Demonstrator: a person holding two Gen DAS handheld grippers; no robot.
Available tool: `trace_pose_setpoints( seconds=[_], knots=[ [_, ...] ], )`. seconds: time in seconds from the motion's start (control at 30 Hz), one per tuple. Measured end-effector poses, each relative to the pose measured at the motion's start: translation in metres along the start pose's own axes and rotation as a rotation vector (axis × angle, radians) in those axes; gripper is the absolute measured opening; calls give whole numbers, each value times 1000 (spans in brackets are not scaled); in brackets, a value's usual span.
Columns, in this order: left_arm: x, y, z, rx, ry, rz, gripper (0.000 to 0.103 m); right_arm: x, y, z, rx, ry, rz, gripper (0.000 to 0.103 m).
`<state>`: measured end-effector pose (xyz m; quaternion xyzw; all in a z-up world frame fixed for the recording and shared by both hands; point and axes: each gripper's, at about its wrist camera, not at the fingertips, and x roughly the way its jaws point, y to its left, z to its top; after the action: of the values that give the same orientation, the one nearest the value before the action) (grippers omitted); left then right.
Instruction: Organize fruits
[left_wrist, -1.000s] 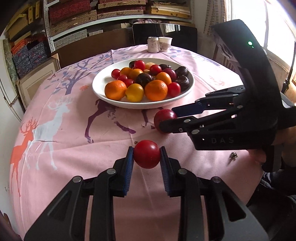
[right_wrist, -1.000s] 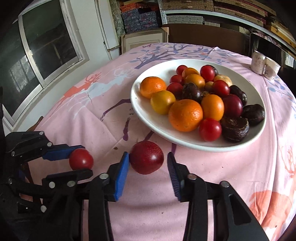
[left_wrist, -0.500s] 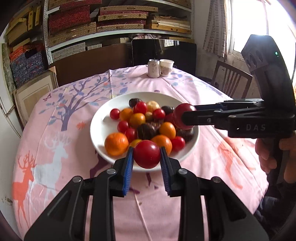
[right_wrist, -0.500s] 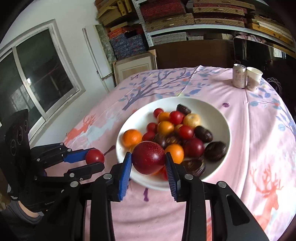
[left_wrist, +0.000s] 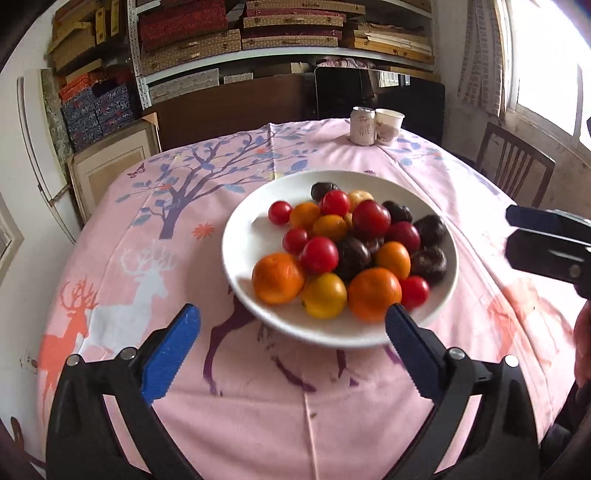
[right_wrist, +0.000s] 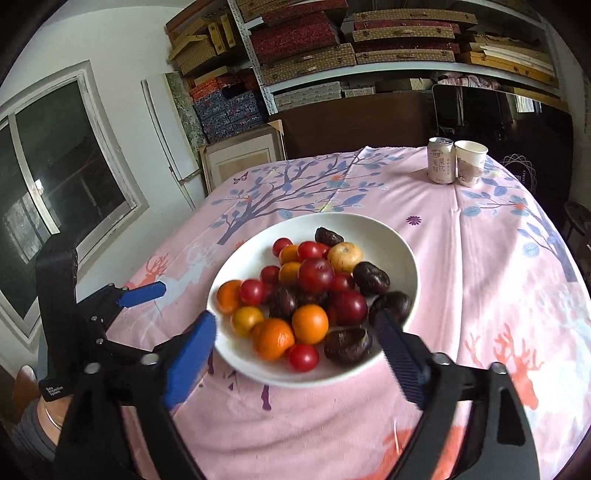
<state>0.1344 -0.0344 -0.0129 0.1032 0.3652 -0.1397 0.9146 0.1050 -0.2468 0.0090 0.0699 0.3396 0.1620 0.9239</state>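
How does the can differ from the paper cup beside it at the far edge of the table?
The can is a straight-sided cylinder with a closed metal top; the paper cup widens upward and is open at its rim. The can is pale with printed characters; the cup is white with a faint picture. Both stand upright, side by side, on the pink tablecloth.

Readable text: small white print "Data Acquisition System" on the handle base of the left tool (right_wrist: 142, 291); Chinese characters on the drink can (right_wrist: 441, 160), not legible.
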Motion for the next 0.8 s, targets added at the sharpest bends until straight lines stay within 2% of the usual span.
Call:
trace_pose_setpoints(
  seconds=[0.1,0.17,0.33,0.57,0.8],
  knots=[
    [-26,1,-27,-71,3,-42,98,-16,7,-26,-17,0,-55,99],
    [-46,-1,-39,-102,-13,-45,98,-25,6,-38,20,1,-47,99],
    [-98,-13,-51,-97,-121,82,98,-50,8,-57,38,-11,-86,99],
    [-144,-15,-59,-131,-160,122,98,-97,7,-70,48,-78,-133,99],
    [-167,-17,-63,-149,-175,130,98,-125,10,-80,16,-115,-151,99]
  ],
)
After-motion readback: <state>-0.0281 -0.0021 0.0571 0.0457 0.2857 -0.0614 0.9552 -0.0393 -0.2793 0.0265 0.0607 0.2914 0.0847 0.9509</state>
